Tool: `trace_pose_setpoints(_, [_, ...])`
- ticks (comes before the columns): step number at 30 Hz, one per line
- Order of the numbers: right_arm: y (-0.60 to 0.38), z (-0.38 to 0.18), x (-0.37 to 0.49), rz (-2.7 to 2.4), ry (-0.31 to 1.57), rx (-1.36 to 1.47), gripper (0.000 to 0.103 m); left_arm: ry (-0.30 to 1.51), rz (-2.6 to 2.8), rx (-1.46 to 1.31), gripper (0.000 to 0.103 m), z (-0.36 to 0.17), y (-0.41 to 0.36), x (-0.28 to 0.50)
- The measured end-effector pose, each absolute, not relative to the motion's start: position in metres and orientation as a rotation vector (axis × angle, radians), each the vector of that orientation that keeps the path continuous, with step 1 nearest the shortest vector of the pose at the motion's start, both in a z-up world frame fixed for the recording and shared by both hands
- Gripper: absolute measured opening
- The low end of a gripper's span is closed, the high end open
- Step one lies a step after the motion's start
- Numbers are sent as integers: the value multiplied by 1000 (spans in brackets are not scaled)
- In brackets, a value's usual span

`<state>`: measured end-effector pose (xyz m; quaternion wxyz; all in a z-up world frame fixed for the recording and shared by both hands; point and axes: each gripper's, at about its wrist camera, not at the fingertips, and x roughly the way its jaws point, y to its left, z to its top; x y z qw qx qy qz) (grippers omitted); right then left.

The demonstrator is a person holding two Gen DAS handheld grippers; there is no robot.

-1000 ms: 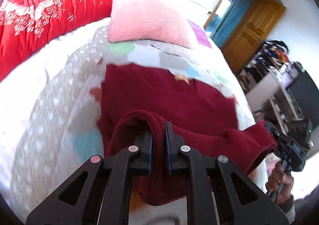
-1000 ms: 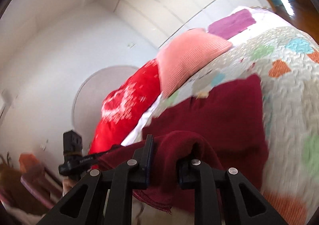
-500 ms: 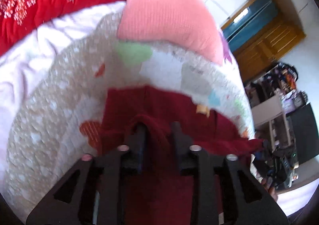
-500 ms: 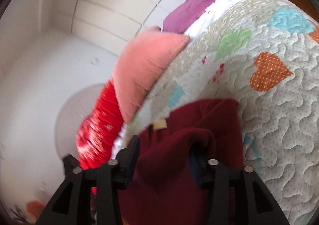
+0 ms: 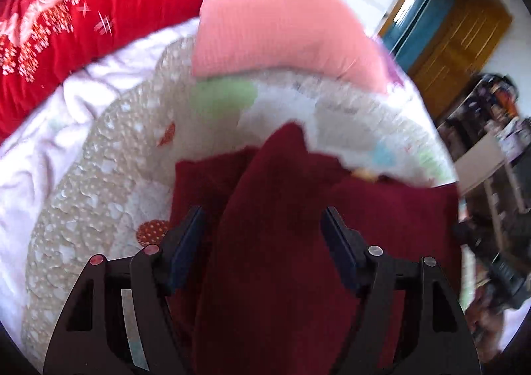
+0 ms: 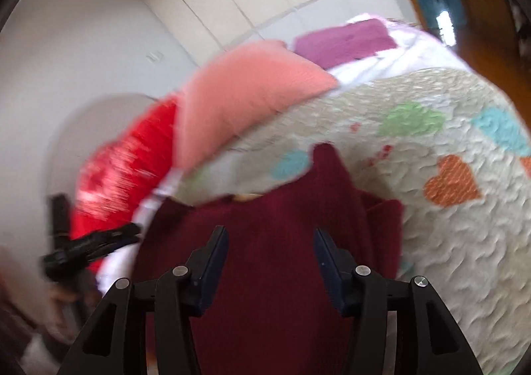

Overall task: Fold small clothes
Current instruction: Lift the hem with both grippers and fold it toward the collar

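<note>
A dark red garment (image 5: 282,275) lies on the heart-patterned quilt (image 5: 99,176), with a folded-over layer running up between my left gripper's fingers. My left gripper (image 5: 262,235) is opening, jaws wide apart, and the pads do not press the cloth. In the right wrist view the same garment (image 6: 272,215) lies on the quilt (image 6: 431,242) with its far tip pointing toward the pillow. My right gripper (image 6: 270,249) is also opening. The cloth lies loose between and under its fingers.
A pink pillow (image 5: 275,20) and a red blanket (image 5: 83,10) lie at the head of the bed. A purple cloth (image 6: 341,39) sits beyond the pillow. A wooden door (image 5: 458,36) and cluttered shelves (image 5: 491,142) stand to the right. The quilt's right side drops off.
Both grippers carried the garment's edge forward toward the pillow and lower onto the bed. Both went from shut on the cloth to jaws apart, and the folded layer now lies loose.
</note>
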<state>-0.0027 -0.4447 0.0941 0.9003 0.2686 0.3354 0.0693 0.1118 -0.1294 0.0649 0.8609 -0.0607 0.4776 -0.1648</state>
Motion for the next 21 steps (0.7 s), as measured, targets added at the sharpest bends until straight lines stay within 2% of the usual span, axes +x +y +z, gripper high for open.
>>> trace_pose_setpoints(4, [-463,65,27,28,751,586,51,1068,-268,-156,72,32,-128,135])
trace_pose_setpoints(8, [-469,48,49,-1,785,592,50,1050,-235,-130,72,28,-135,141])
trace_pose_setpoints(12, [-466,54,45,-8,777,557,50,1008,-228,-93,72,35,-135,129])
trace_pose_setpoints(21, [-434,92,-25,72,733,458,51,896,-239,-35,72,65,-123,89])
